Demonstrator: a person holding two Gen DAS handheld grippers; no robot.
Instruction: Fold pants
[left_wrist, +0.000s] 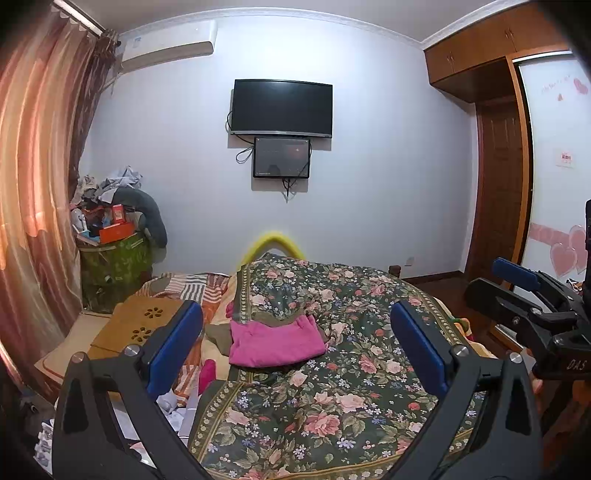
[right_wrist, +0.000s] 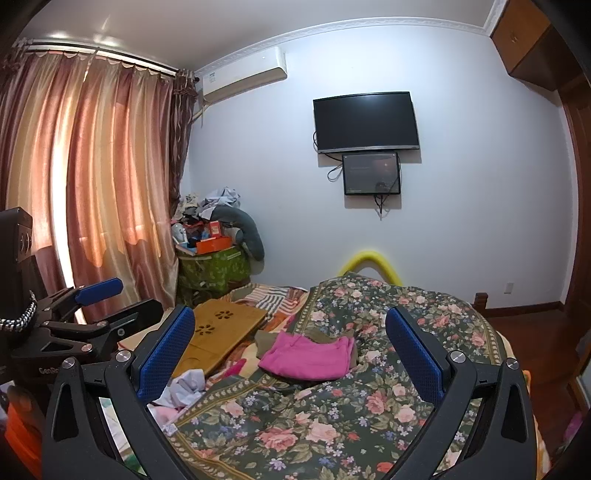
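The bright pink fabric pants (left_wrist: 275, 343) lie folded into a compact rectangle on the dark green floral bedspread (left_wrist: 332, 398), toward its left part, well ahead of both tools. An olive-brown garment (left_wrist: 221, 336) sits under and behind the pants, its edge showing along their far and left sides. In the right wrist view the pink pants (right_wrist: 308, 356) rest on the same floral bedspread (right_wrist: 295, 424), with the olive-brown cloth (right_wrist: 267, 341) peeking out at their left.

The left hand-held gripper (left_wrist: 295, 350) hangs above the bed with its blue-padded fingers (left_wrist: 173, 341) spread wide apart and nothing between them; the pants appear in the gap, but farther off and not touched. The right hand-held gripper (right_wrist: 290, 352) is likewise spread wide and holds nothing, its blue pads (right_wrist: 166, 349) framing the pants from a distance. Each tool shows at the edge of the other's view: the right one at the far right (left_wrist: 532, 306), the left one at the far left (right_wrist: 81, 317).

Left of the bedspread lies a light wooden lap tray with flower-shaped cut-outs (right_wrist: 218, 334) on a striped orange blanket (right_wrist: 271, 295). Crumpled white cloth (right_wrist: 186, 386) lies near the bed's left edge. A yellow foam arch (left_wrist: 273, 242) rises at the bed's far end. A black wall-mounted television (left_wrist: 281, 109) hangs above a smaller dark screen (left_wrist: 281, 158). Pink-orange curtains (right_wrist: 92, 177) cover the window at left.
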